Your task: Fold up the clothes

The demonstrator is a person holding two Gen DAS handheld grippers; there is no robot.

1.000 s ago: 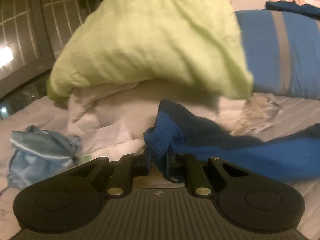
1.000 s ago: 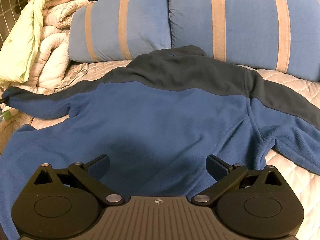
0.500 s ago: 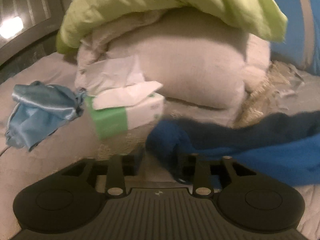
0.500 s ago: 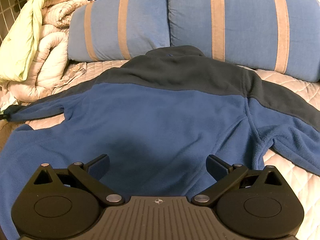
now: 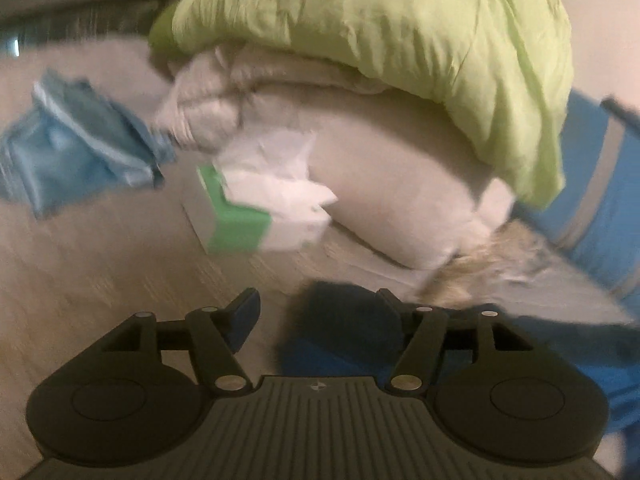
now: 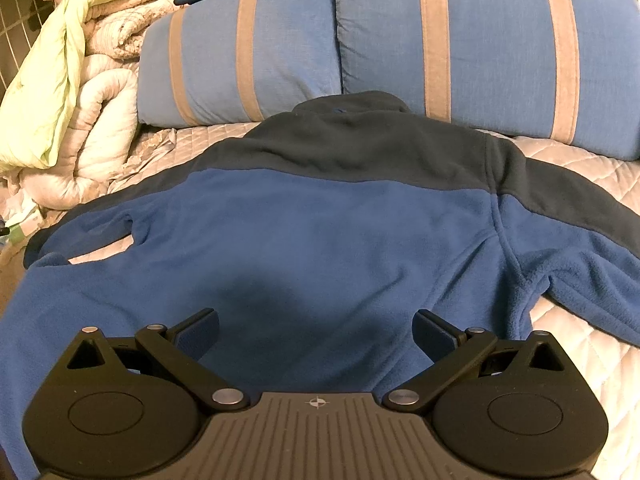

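Note:
A blue fleece jacket (image 6: 320, 232) with dark shoulders lies spread flat on the quilted bed, its collar toward the pillows. My right gripper (image 6: 316, 332) hovers open over its lower back, nothing between the fingers. In the left wrist view, the jacket's left sleeve cuff (image 5: 344, 320) lies on the bed between the jaws of my left gripper (image 5: 320, 312), which are opening; the cuff rests against the right finger and the left finger stands apart from it. The view is blurred by motion.
Two blue pillows with tan stripes (image 6: 480, 48) line the head of the bed. A rolled white duvet (image 5: 400, 184) under a lime green blanket (image 5: 400, 32) sits at the left, with a green tissue pack (image 5: 248, 216) and a light blue garment (image 5: 76, 152) beside it.
My left gripper let go of the sleeve cuff, opened and rolled while shifting sideways. The sleeve was drawn outward and now lies straight on the bed. The right gripper has stayed still.

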